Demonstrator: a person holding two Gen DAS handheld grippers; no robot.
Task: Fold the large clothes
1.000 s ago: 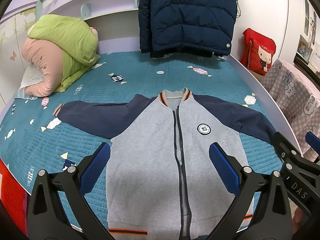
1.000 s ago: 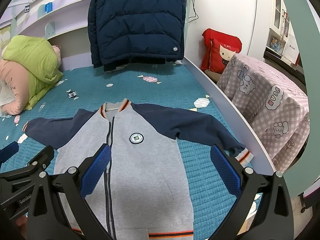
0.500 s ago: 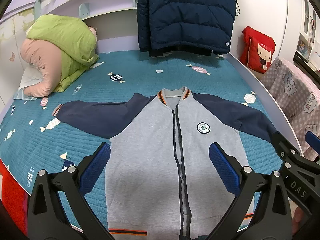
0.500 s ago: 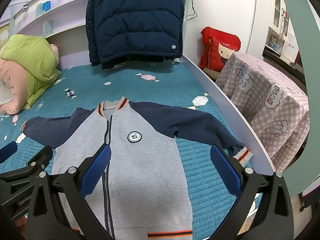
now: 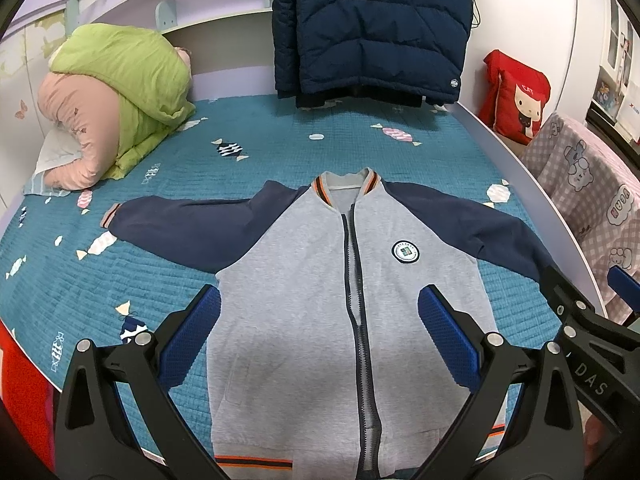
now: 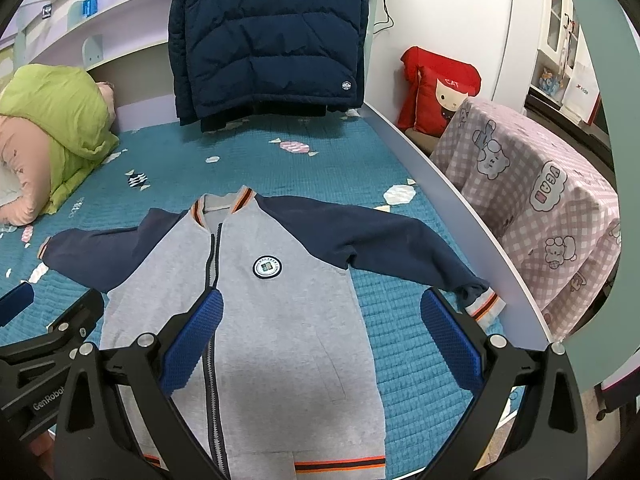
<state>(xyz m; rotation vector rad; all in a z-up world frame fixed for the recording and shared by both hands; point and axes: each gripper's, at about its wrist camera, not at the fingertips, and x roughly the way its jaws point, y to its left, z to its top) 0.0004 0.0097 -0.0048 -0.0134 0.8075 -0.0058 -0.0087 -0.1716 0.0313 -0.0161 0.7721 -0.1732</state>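
A grey zip jacket (image 5: 296, 320) with navy sleeves lies flat, front up, on the teal bedspread (image 5: 160, 264), both sleeves spread out sideways. It also shows in the right wrist view (image 6: 280, 320). My left gripper (image 5: 318, 320) hangs open and empty above the jacket's lower body. My right gripper (image 6: 322, 320) is open and empty above the jacket's right half; the striped right cuff (image 6: 486, 308) lies by its right finger. Each gripper shows at the edge of the other's view.
A green and pink duvet (image 5: 116, 92) is piled at the bed's far left. A navy puffer coat (image 5: 372, 28) hangs over the bed's far end. The white bed rail (image 6: 460, 204) runs along the right, with a checked cloth-covered stand (image 6: 536, 216) and red cushion (image 6: 440, 88) beyond.
Both grippers have drifted slightly; the view has shifted a little leftward and the jacket sits marginally higher in frame. The jacket has not moved and both grippers stay open.
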